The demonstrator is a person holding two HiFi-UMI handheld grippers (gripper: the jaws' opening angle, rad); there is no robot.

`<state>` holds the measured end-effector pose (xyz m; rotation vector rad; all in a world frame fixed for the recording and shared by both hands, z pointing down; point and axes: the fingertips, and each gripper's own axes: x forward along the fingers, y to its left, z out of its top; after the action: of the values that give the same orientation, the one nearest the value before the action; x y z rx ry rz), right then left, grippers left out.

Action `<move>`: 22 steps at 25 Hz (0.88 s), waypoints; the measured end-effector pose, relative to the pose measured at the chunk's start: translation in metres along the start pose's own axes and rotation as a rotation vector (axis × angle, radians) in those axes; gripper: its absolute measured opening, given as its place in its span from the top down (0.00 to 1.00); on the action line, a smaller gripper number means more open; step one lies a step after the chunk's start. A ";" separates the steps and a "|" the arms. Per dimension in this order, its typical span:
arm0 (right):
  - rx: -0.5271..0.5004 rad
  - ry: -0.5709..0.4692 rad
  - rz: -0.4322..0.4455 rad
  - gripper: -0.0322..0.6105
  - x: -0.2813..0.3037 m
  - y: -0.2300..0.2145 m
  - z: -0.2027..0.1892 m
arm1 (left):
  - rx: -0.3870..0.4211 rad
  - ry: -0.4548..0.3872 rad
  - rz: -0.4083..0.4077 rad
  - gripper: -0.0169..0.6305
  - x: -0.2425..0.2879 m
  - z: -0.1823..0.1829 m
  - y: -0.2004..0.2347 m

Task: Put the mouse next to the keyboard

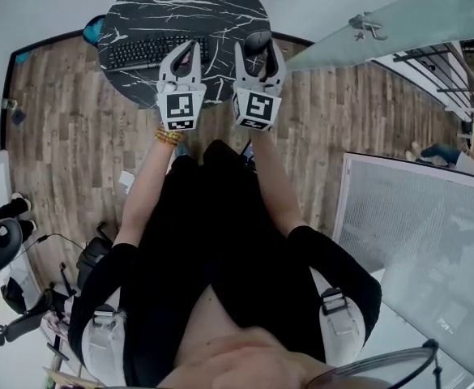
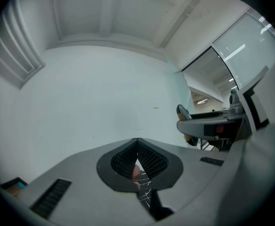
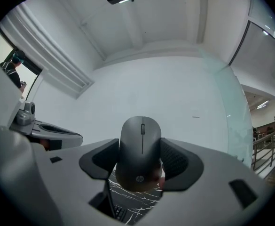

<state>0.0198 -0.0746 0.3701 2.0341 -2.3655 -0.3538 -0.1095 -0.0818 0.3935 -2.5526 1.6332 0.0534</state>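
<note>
Head view — round marble table [image 1: 220, 2] at top, keyboard [image 1: 143, 53] lying across its left half, long axis left to right. The right gripper [image 1: 258, 45] is out over bare marble just right of the keyboard's right end, with the mouse [image 1: 258, 40] dark at its tips. The left gripper [image 1: 188, 49] hangs over the keyboard's right end, so it is nearer the keyboard, but the right one carries the load. From here the keyboard lies to the left of the mouse. How high the mouse sits above the tabletop cannot be read.

Left gripper view — the left gripper [image 2: 137, 144] has its jaws drawn together on nothing. A sliver of marble shows below them.

Right gripper view — the right gripper [image 3: 141, 161] is clamped on the mouse [image 3: 140, 147], pads against its two flanks. The long axis runs along the jaws, wheel end outward and tipped up toward the wall. Marble and a few keys of the keyboard [image 3: 120, 213] show low left under the mouse, which the head view hides. The mouse looks clear of the table, so setting it down likely means lowering straight onto that bare patch.
</note>
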 end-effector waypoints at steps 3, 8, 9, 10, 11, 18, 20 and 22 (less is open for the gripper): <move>-0.004 0.000 0.000 0.52 0.005 -0.001 0.001 | -0.021 0.009 -0.001 0.96 0.007 -0.006 0.005; 0.010 -0.007 0.000 0.52 0.028 -0.009 -0.007 | -0.012 0.024 0.001 0.96 0.029 -0.012 0.010; 0.014 -0.008 -0.003 0.52 0.035 -0.012 -0.009 | -0.006 0.025 -0.001 0.96 0.035 -0.012 0.011; 0.018 -0.009 -0.007 0.52 0.041 -0.016 -0.011 | 0.006 0.026 -0.005 0.96 0.041 -0.012 0.011; 0.020 -0.009 -0.010 0.52 0.047 -0.019 -0.013 | 0.023 0.027 -0.010 0.96 0.047 -0.012 0.010; 0.046 -0.013 -0.022 0.52 0.091 -0.047 -0.027 | 0.071 0.029 -0.014 0.96 0.094 -0.012 0.013; 0.047 -0.016 -0.014 0.52 0.105 -0.054 -0.031 | 0.078 0.025 -0.006 0.96 0.110 -0.012 0.014; 0.047 -0.019 -0.003 0.52 0.119 -0.061 -0.035 | 0.082 0.021 0.002 0.96 0.125 -0.012 0.015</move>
<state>0.0655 -0.2048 0.3769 2.0638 -2.4041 -0.3231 -0.0712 -0.2020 0.3933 -2.4993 1.6104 -0.0401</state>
